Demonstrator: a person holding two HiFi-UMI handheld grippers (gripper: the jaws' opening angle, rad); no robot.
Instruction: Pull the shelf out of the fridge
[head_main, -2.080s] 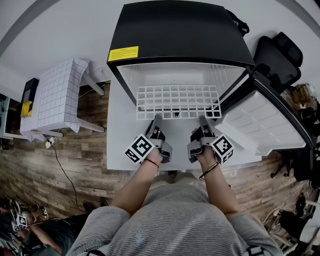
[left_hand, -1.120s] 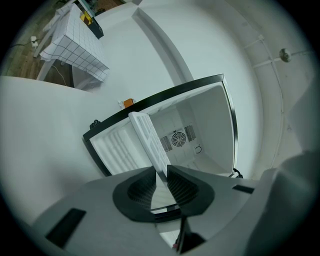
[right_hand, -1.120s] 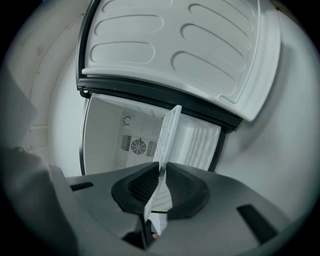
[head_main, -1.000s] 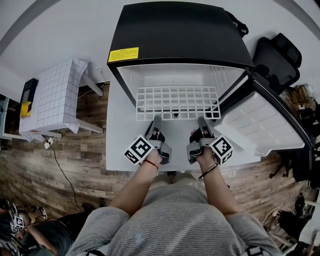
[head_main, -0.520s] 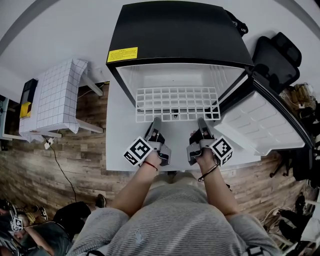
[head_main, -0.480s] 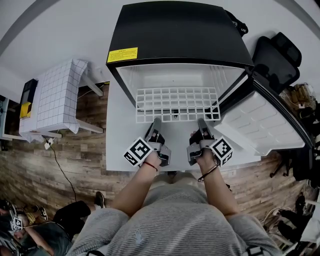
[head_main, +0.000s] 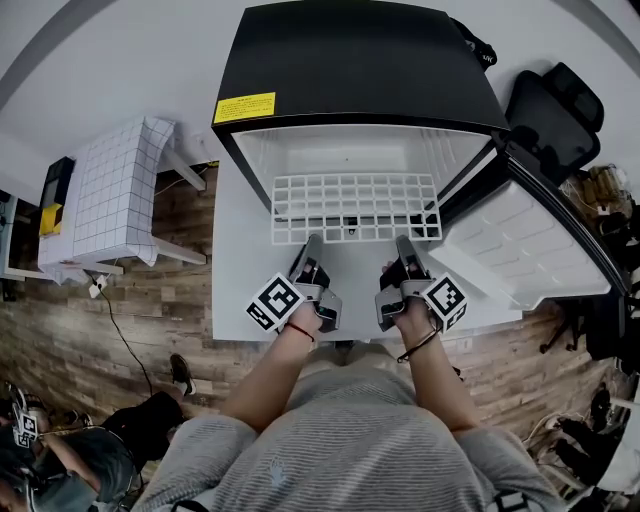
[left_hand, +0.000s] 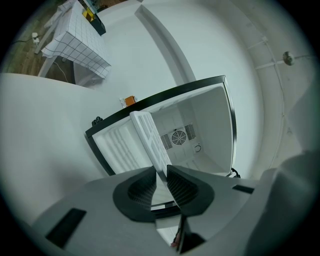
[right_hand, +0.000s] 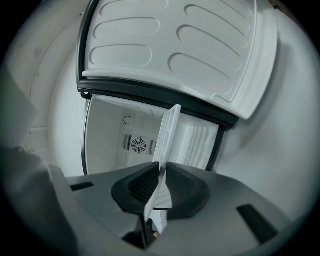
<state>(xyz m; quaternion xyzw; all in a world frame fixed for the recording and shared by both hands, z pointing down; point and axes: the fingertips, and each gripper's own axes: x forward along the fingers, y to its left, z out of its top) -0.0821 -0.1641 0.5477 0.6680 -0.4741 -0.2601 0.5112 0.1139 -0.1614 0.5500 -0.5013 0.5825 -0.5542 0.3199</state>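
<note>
The fridge (head_main: 360, 60) has a black top and stands open toward me. Its white wire shelf (head_main: 355, 205) sticks out of the white cavity, level, over a white platform (head_main: 240, 290). My left gripper (head_main: 313, 243) is shut on the left part of the shelf's front edge. My right gripper (head_main: 403, 243) is shut on the right part. In the left gripper view the shelf (left_hand: 150, 142) runs edge-on between the pads of the left gripper (left_hand: 161, 175). The right gripper view shows the shelf (right_hand: 167, 132) pinched the same way in the right gripper (right_hand: 161, 172).
The fridge door (head_main: 520, 250) hangs open at the right, close to my right gripper. A black chair (head_main: 555, 120) stands behind it. At the left is a small table with a checked cloth (head_main: 110, 190). A person (head_main: 70, 470) crouches on the wood floor at lower left.
The shelf and both grippers have come slightly toward me. The person at the lower left has shifted about on the floor.
</note>
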